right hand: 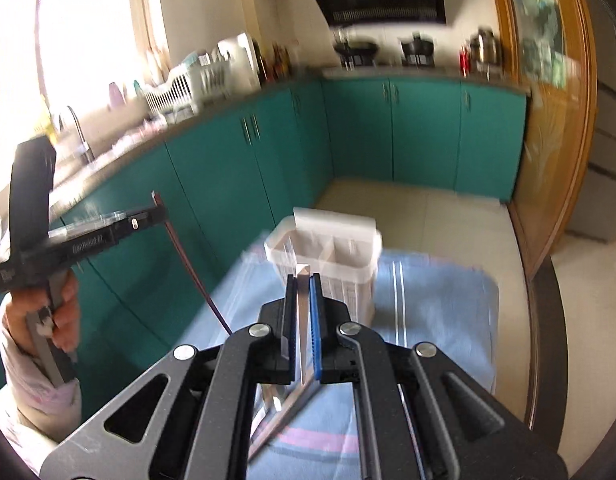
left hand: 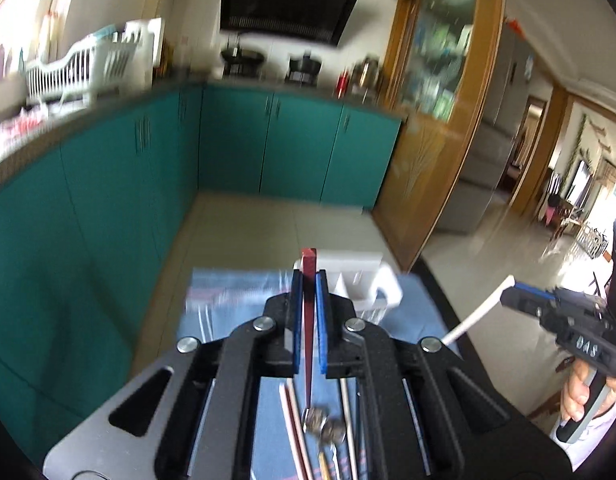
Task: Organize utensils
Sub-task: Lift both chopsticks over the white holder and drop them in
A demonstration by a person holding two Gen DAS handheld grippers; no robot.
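My left gripper (left hand: 308, 280) pinches a dark red utensil handle (left hand: 309, 264); my right gripper (right hand: 302, 280) pinches a white one (right hand: 304, 312). Both hang above the blue cloth (right hand: 435, 300), near the white divided holder (right hand: 327, 240). To finish well, I judge each handle should be brought upright over a compartment before release.

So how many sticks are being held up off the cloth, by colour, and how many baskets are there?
red stick: 1
white stick: 1
white basket: 1
Total: 3
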